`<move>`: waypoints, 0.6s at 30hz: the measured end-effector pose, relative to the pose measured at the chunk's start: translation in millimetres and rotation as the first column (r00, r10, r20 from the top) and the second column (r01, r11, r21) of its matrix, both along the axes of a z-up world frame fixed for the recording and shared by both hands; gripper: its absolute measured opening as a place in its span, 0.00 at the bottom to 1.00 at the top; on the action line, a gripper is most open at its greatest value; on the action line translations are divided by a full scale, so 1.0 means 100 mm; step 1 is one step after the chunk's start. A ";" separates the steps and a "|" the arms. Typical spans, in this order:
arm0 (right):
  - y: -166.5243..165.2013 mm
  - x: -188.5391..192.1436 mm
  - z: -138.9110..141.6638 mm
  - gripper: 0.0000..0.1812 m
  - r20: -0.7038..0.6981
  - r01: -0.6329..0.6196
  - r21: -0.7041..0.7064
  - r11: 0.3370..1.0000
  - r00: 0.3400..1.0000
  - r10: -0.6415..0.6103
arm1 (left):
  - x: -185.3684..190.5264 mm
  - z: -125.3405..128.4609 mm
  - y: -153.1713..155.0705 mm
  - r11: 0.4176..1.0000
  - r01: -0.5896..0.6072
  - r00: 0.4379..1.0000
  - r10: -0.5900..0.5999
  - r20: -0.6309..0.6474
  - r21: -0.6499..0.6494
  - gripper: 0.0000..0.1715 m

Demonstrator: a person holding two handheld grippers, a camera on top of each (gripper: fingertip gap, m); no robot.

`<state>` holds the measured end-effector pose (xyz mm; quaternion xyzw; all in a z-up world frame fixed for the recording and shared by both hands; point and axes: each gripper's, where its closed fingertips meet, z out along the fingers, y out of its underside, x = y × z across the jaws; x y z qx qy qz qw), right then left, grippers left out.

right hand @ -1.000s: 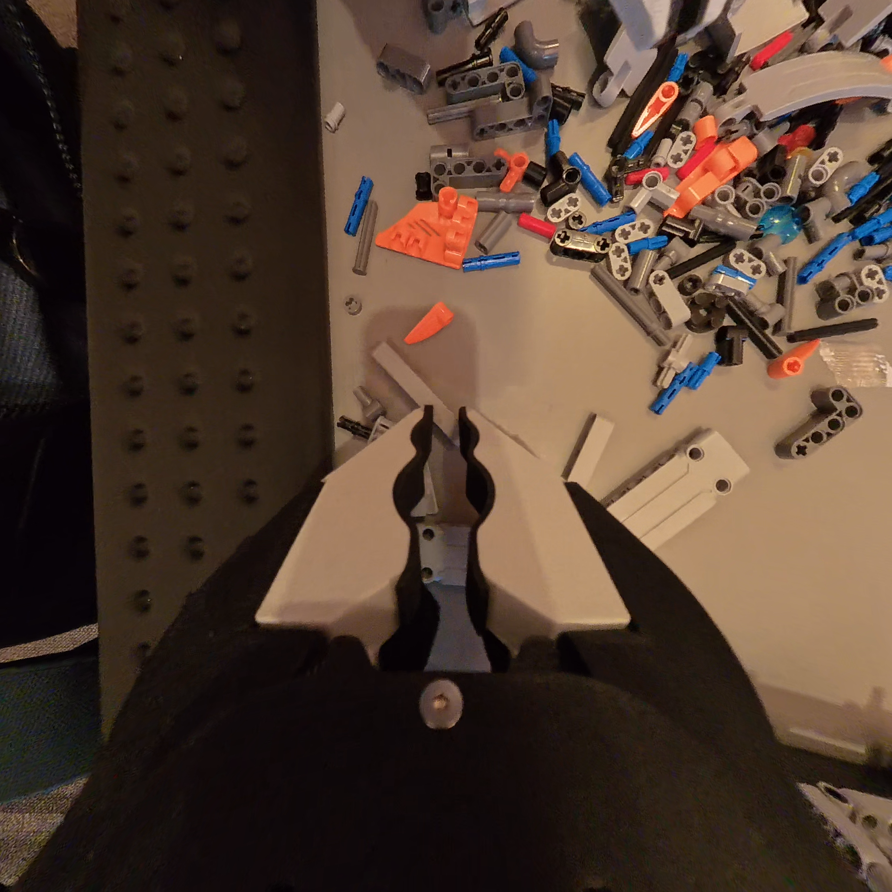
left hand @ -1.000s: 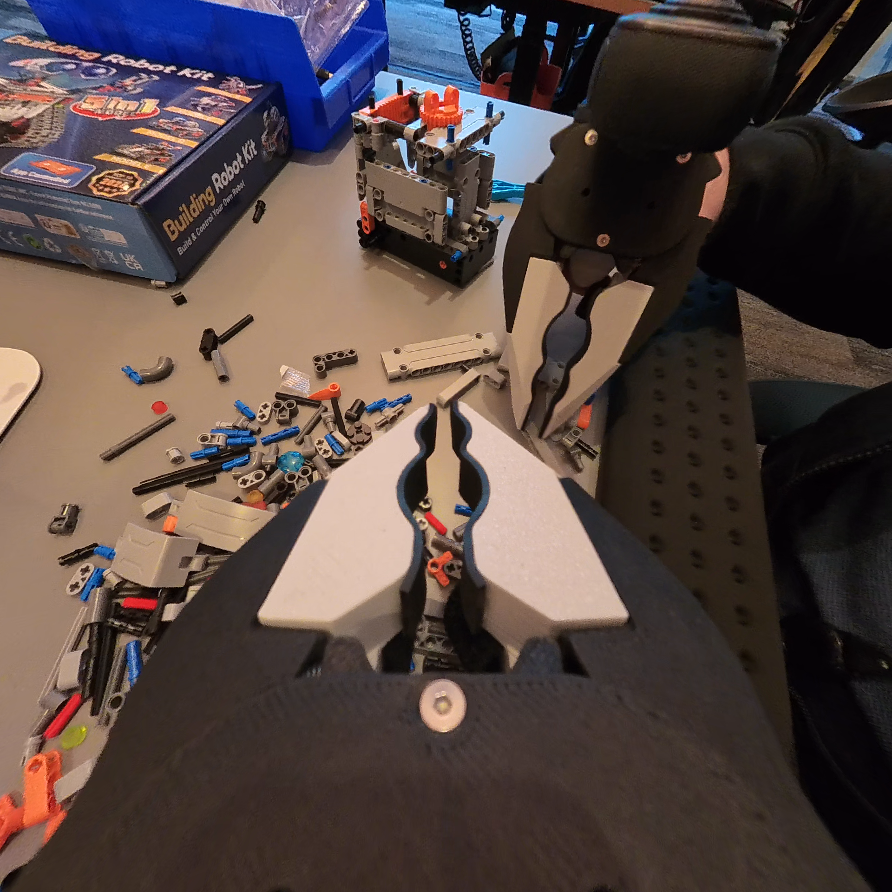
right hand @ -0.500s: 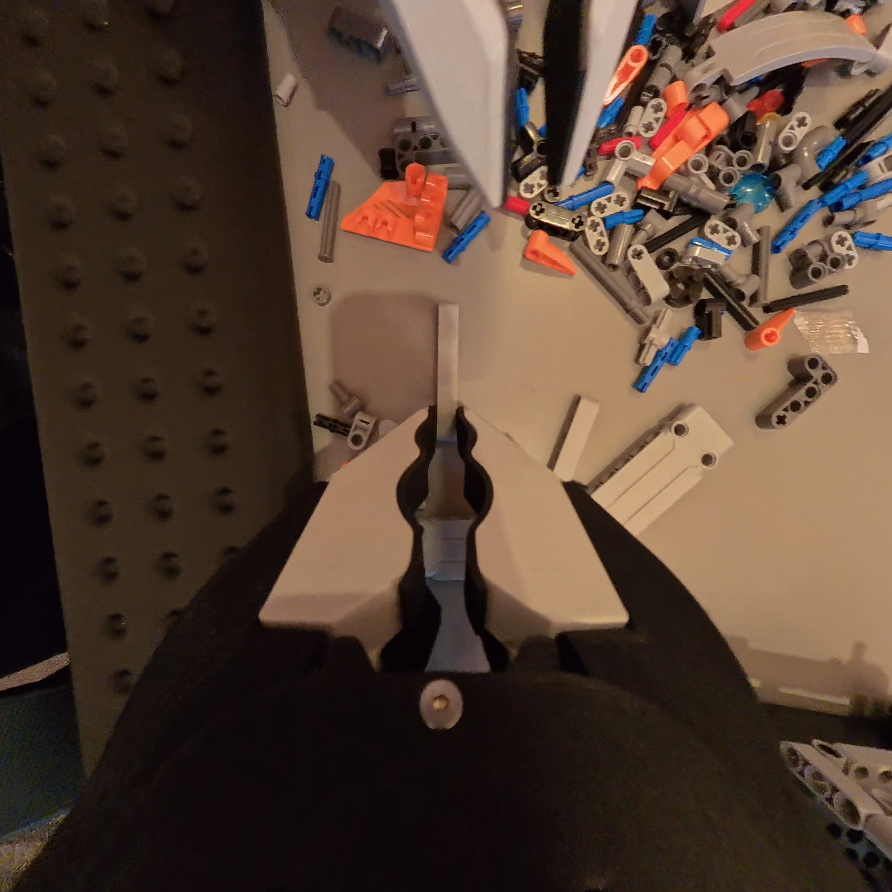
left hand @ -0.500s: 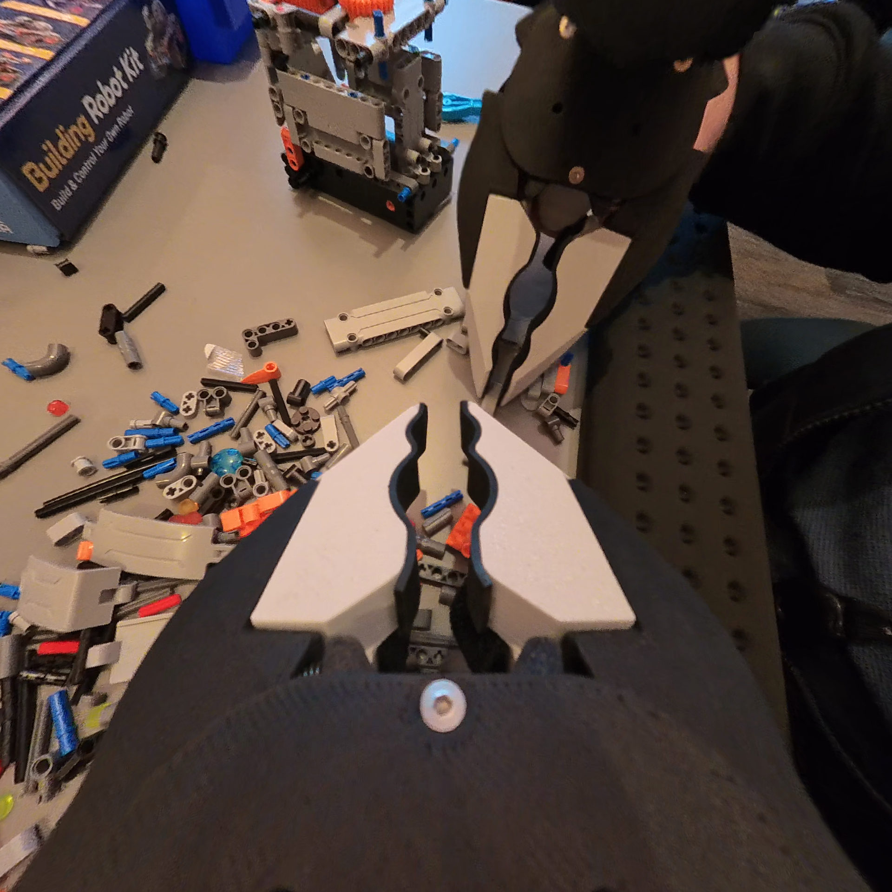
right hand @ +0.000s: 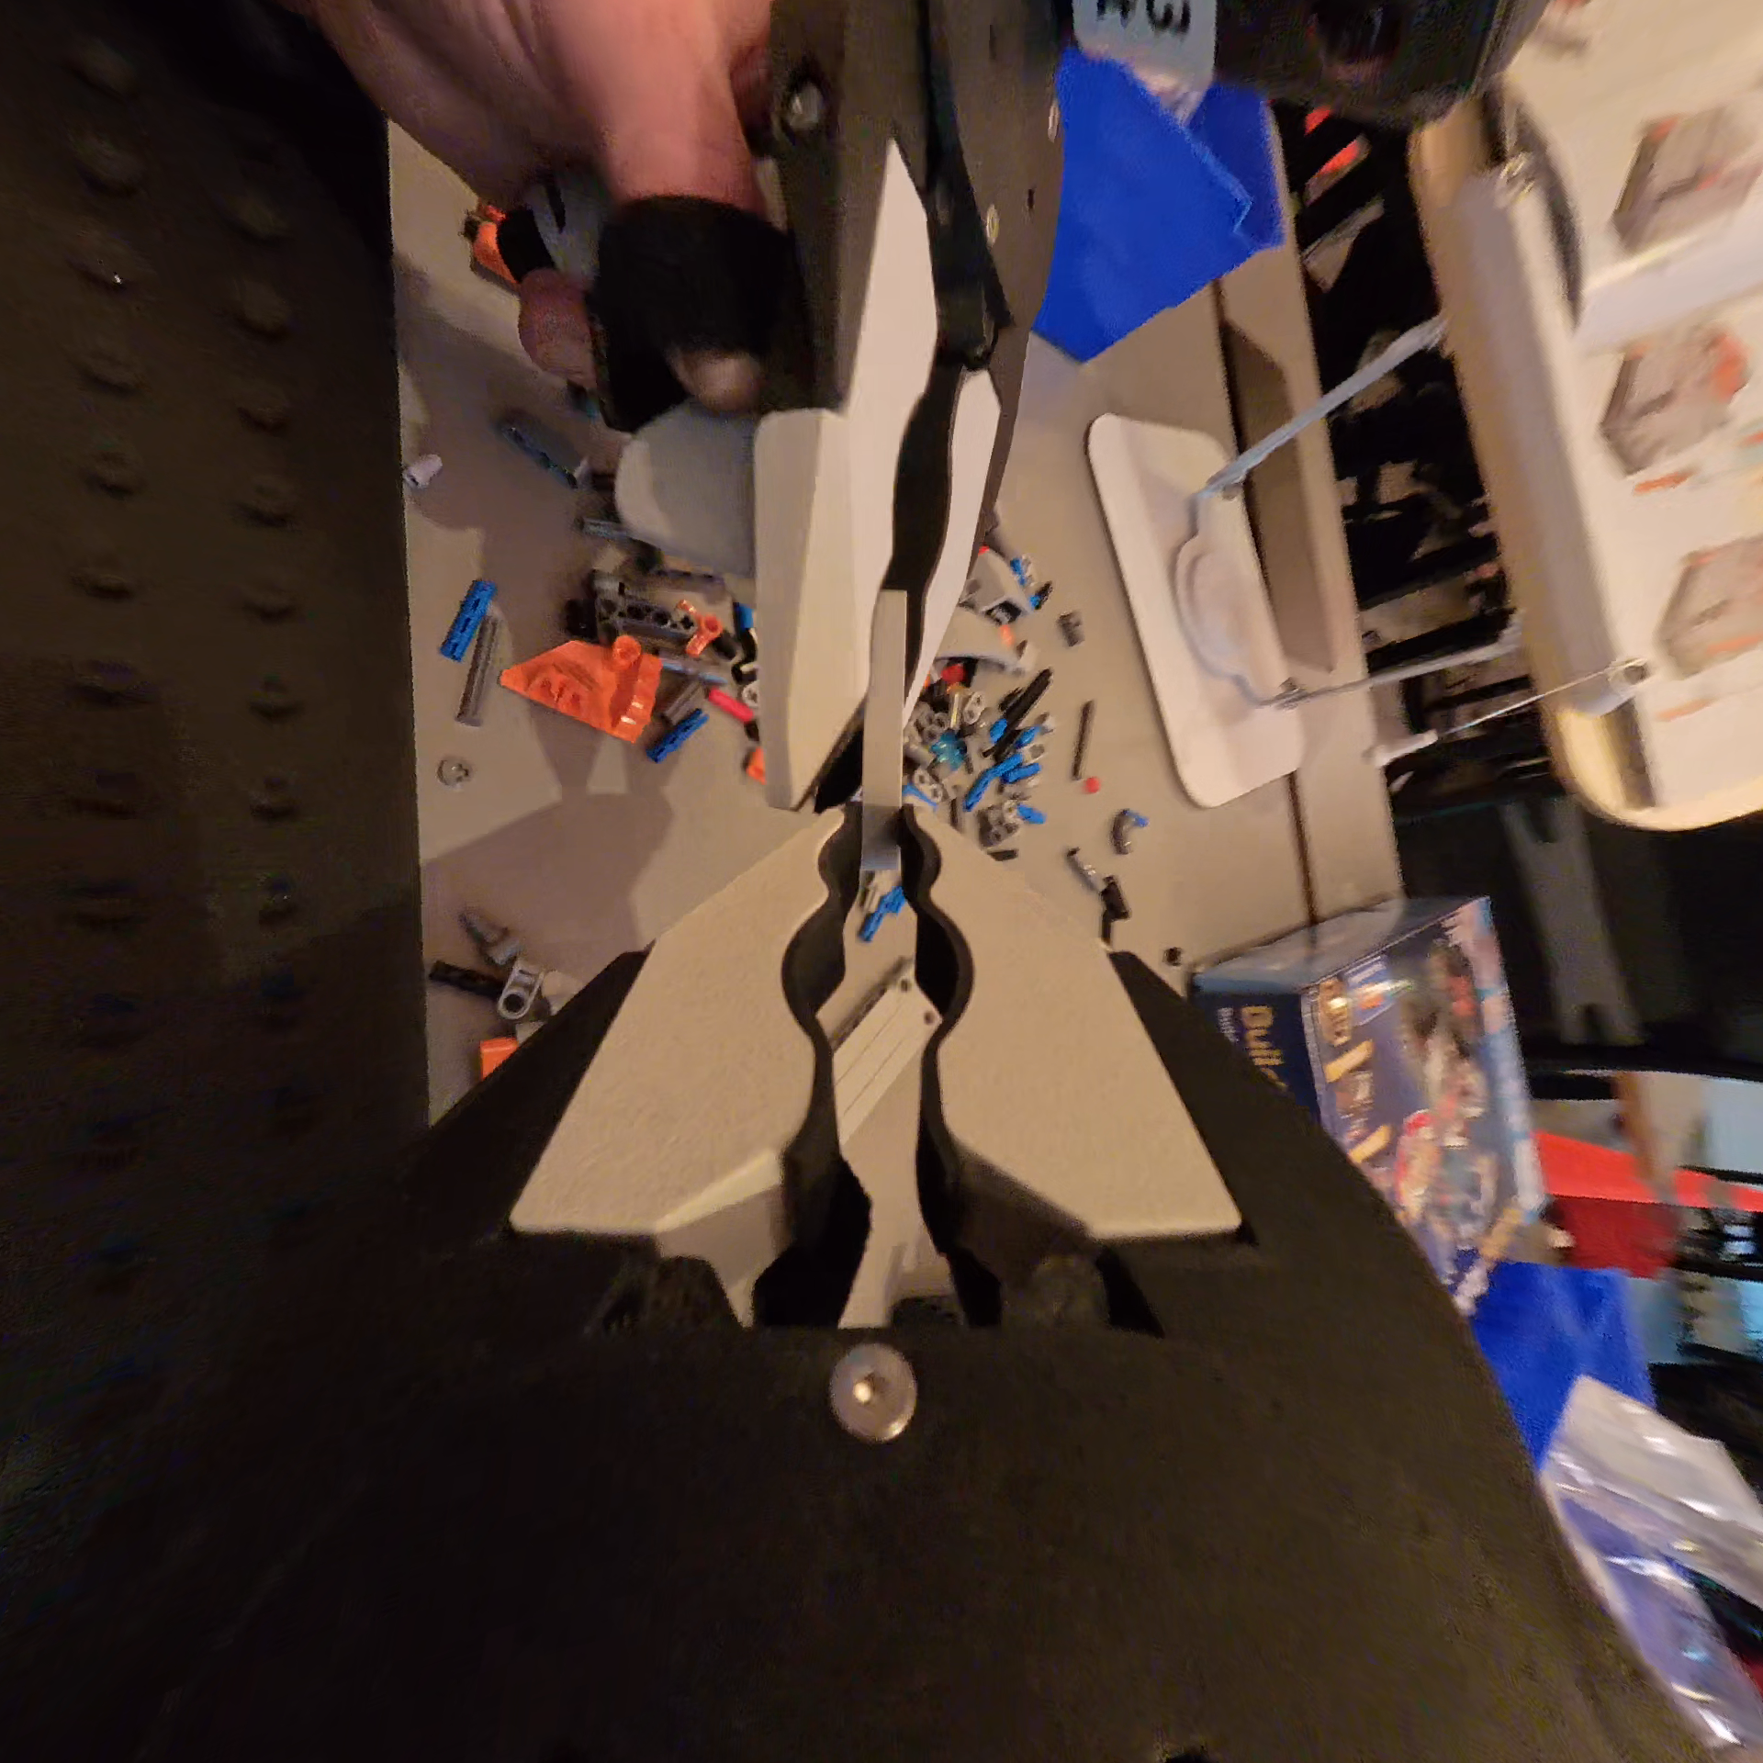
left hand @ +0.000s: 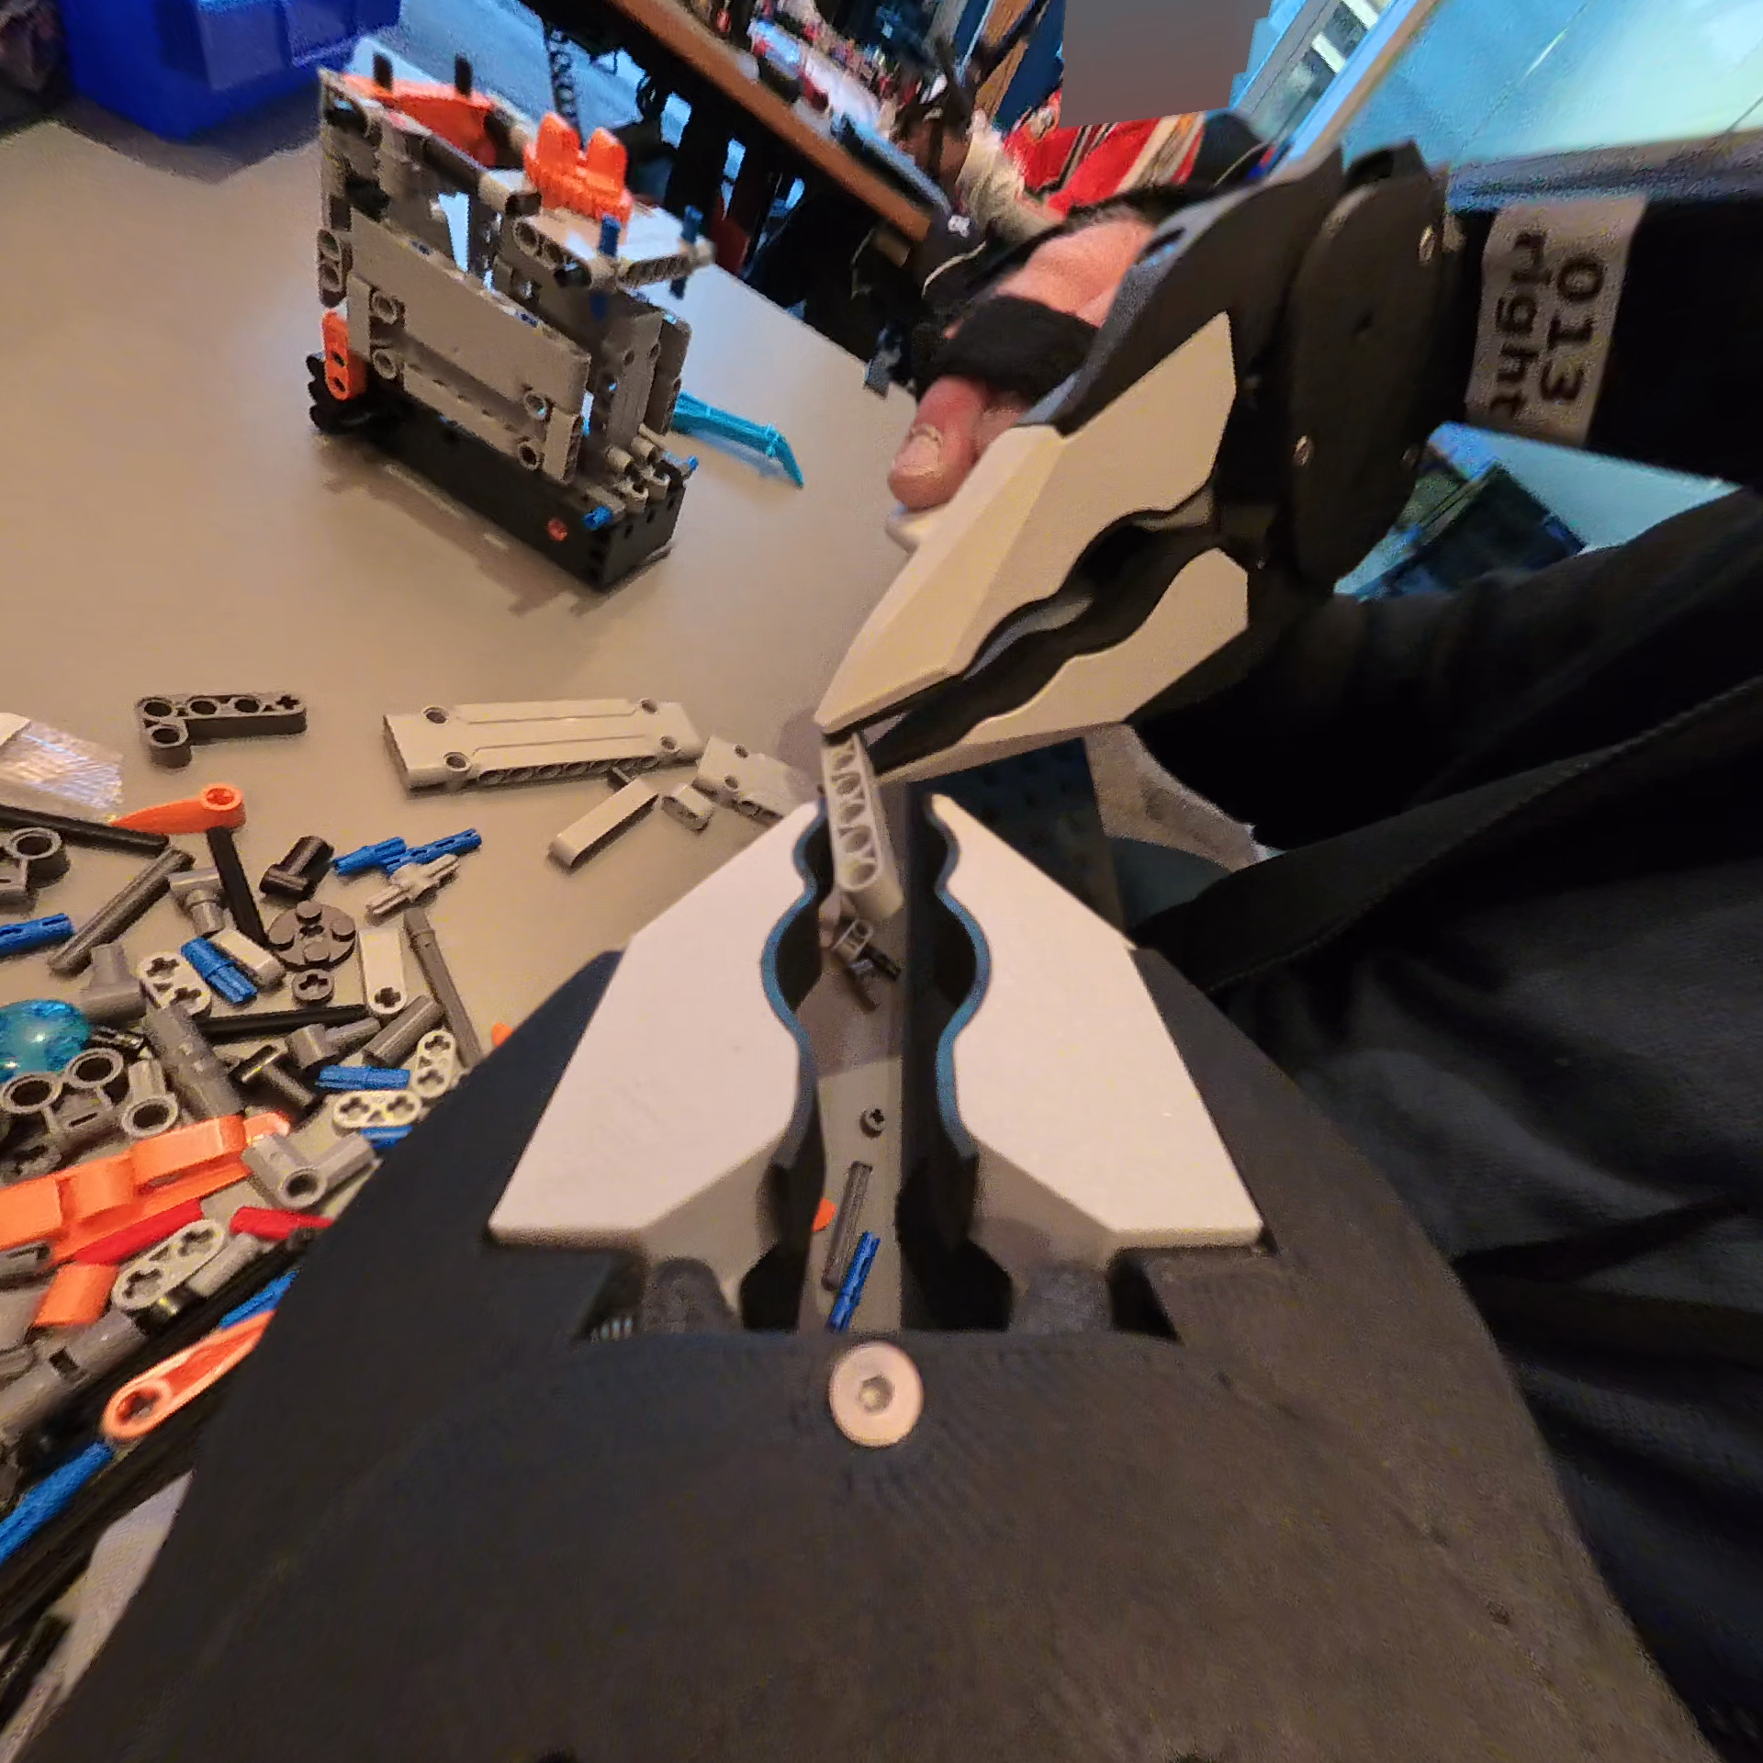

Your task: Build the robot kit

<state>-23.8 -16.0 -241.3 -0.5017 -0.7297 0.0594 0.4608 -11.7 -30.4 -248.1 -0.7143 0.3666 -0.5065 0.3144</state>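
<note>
Black gripper bodies, grey wedge fingers (left hand: 668, 1059), black sleeves (left hand: 1526, 668).

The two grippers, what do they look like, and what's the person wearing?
Both the left gripper and right gripper have a textured black body, a silver screw at the centre, and pale grey wedge-shaped fingers with wavy black inner pads. A grey label band wraps the right one's handle. The person wears dark sleeves and black finger loops.

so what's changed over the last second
The right gripper, shut on the grey beam, has lifted it off the table and carried it up between the fingers of the open left gripper, which rose to meet it. The half-built model and loose parts pile stayed put.
</note>
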 end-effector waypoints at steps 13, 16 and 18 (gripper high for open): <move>0.00 -0.04 0.19 0.11 -0.130 0.006 -0.240 0.971 0.991 -0.039 | -0.11 0.15 0.06 0.978 -0.051 0.998 0.058 -0.027 0.203 0.03; -0.04 0.01 0.15 0.14 -0.117 -0.014 -0.397 0.918 0.993 -0.035 | -0.11 0.13 0.05 0.961 -0.046 0.995 0.069 -0.074 0.274 0.03; -0.07 0.03 0.09 0.11 -0.087 -0.017 -0.449 0.893 0.996 -0.024 | -0.09 0.14 0.02 0.947 -0.026 0.994 0.059 -0.093 0.321 0.03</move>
